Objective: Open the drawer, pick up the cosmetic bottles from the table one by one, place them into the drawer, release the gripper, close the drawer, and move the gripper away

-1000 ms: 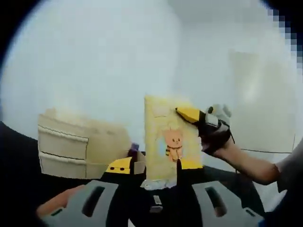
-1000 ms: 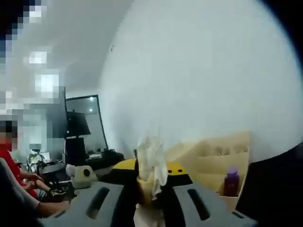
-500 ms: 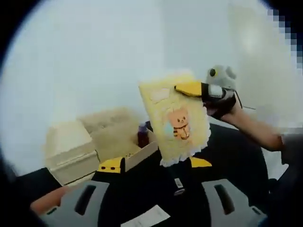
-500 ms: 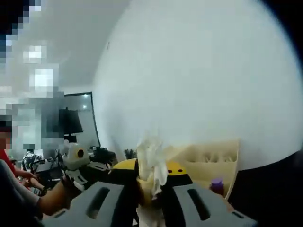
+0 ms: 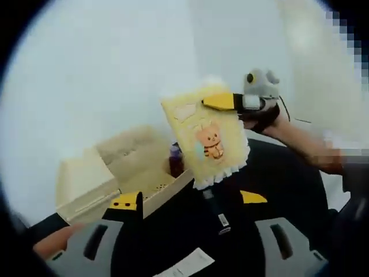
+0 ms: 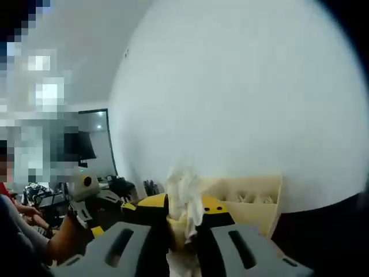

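A yellow pouch [image 5: 210, 138] with a bear picture and a frilly white edge hangs in the air in the left gripper view. My right gripper [image 5: 222, 103] comes in from the right and is shut on its top edge. In the right gripper view the right gripper [image 6: 183, 205] has its yellow-tipped jaws shut on the pouch's frill [image 6: 183, 184]. My left gripper [image 5: 190, 199] stands open below the pouch, jaws wide apart and holding nothing. A purple bottle [image 5: 175, 159] stands in the open drawer [image 5: 155, 187] of the cream drawer unit [image 5: 86, 179].
The drawer unit [image 6: 253, 199] stands on a black table [image 5: 288, 184] against a white wall. A white paper slip [image 5: 184, 265] lies near the left jaws. A forearm [image 5: 300, 144] reaches in from the right. A dark monitor [image 6: 86, 144] stands far left.
The left jaws have spread wider apart. The right gripper has carried the pouch higher and away from the left jaws. A hand with the left gripper has come into the right gripper view.
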The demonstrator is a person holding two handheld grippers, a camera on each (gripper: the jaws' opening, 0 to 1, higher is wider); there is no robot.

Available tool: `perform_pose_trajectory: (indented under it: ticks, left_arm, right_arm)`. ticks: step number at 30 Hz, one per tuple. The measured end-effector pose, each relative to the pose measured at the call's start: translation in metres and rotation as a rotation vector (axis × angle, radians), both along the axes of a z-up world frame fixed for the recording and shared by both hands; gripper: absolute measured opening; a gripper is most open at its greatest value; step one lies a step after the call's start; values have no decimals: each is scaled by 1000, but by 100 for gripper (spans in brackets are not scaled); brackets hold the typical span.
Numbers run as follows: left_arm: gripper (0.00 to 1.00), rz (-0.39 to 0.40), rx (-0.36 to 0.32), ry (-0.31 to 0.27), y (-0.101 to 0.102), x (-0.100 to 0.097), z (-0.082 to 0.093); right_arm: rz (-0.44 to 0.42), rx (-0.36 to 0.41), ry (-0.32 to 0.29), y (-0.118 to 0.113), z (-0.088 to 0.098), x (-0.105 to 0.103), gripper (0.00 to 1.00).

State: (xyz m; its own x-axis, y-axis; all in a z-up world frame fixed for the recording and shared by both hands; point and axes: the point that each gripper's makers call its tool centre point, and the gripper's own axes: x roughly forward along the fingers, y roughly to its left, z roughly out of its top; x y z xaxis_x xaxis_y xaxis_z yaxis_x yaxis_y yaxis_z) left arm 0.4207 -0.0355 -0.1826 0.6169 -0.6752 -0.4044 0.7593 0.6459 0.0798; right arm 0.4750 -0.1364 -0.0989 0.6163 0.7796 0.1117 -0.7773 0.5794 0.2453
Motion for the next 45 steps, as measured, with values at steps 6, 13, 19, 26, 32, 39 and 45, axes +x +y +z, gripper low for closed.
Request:
perform_pose_trajectory:
  ticks: [6, 13, 19, 26, 32, 39, 45]
  left_arm:
    - [59, 8, 24, 21, 7, 8, -14]
    - [57, -5, 19, 63, 9, 18, -28]
    - [56, 15, 52, 65, 16, 23, -36]
    - [54, 13, -3, 87, 23, 29, -39]
    - [53, 39, 18, 85, 30, 36, -42]
    - [52, 51, -8, 94, 33, 42, -46]
    - [50, 58, 4, 102, 34, 46, -53]
  right_arm:
    - [26, -10, -35, 3, 4, 22, 13]
    - [51, -22, -75, 18, 13, 59, 13]
    - [57, -75, -76, 38, 5, 93, 13]
    - [93, -159, -94, 57, -1, 117, 13]
    - [161, -157, -121, 75, 4, 133, 13]
    - [182, -166, -150, 99, -2, 151, 13]
    - [222, -256, -169, 123, -30, 158, 13]
